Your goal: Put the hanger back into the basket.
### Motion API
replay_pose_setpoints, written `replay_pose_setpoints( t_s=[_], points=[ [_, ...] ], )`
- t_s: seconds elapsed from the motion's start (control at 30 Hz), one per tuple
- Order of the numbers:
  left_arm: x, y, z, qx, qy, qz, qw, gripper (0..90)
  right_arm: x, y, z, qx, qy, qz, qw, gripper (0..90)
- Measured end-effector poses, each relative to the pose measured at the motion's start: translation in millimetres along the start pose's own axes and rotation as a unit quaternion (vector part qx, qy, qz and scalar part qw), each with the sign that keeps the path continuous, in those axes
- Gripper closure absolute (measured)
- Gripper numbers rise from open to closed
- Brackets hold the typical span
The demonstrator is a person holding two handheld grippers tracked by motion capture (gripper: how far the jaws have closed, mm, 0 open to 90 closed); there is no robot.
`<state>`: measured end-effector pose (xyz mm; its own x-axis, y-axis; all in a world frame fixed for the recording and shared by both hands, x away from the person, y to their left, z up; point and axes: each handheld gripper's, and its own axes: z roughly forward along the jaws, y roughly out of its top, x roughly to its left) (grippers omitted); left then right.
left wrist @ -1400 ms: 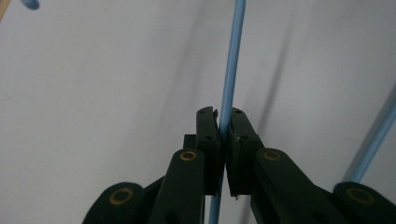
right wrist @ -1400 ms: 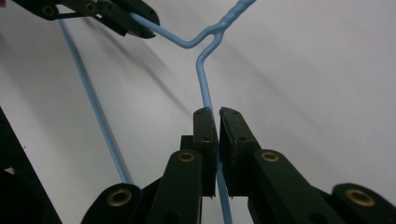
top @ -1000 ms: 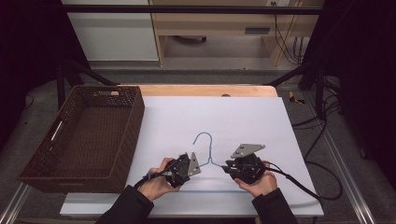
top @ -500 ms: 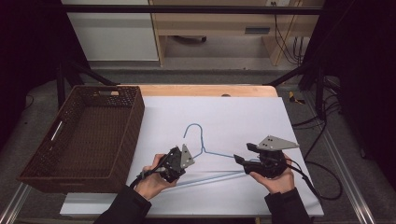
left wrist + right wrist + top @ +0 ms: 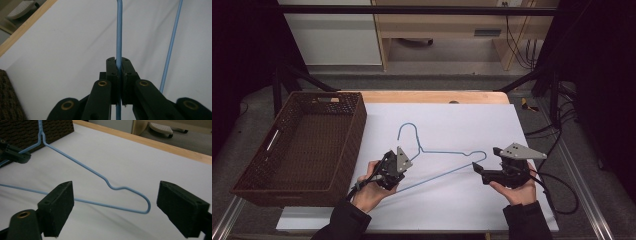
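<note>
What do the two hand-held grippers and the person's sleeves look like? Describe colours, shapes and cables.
Each black hand-held gripper, left and right, has two blocky black jaws on arms with brass-coloured rivets, a grey three-cornered plate on top and a trailing black cable. The person's sleeves are dark.

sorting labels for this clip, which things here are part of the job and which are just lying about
In use:
blue wire hanger
left gripper, shut on the hanger
right gripper, open at the hanger's end

Lying about:
wicker basket, empty
cables on the floor
</note>
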<state>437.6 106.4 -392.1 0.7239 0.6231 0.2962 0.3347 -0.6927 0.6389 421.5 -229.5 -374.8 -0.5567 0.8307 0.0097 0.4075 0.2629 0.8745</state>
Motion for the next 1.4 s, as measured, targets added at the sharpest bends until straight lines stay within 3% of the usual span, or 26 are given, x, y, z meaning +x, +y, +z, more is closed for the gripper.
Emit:
replay_pose_setpoints(
  t_s=[0.2, 0.43, 0.77, 1.07, 1.4],
  points=[
    [5.1, 2.2, -7.5, -0.008, 0.011, -0.012, 0.9998, 86.9, -10.8, -3.7, -2.3, -0.004, -0.011, 0.021, 0.9997, 10.0],
    [9.6, 5.5, -16.3, -0.016, 0.021, -0.021, 0.9994, 86.9, -15.7, -6.4, -3.1, -0.005, -0.012, 0.024, 0.9996, 8.3],
    [22.5, 18.7, -45.0, -0.041, 0.036, -0.029, 0.9981, 86.9, -16.9, -9.3, -0.7, -0.007, -0.011, 0.025, 0.9996, 6.8],
    [42.9, 33.0, -71.6, -0.052, 0.047, -0.036, 0.9969, 86.9, -15.2, -10.0, 0.7, -0.006, -0.005, 0.022, 0.9997, 6.3],
    [65.6, 34.6, -90.5, -0.059, 0.056, -0.052, 0.9953, 86.9, -14.0, -10.1, 2.4, -0.007, -0.003, 0.022, 0.9997, 6.2]
  ],
)
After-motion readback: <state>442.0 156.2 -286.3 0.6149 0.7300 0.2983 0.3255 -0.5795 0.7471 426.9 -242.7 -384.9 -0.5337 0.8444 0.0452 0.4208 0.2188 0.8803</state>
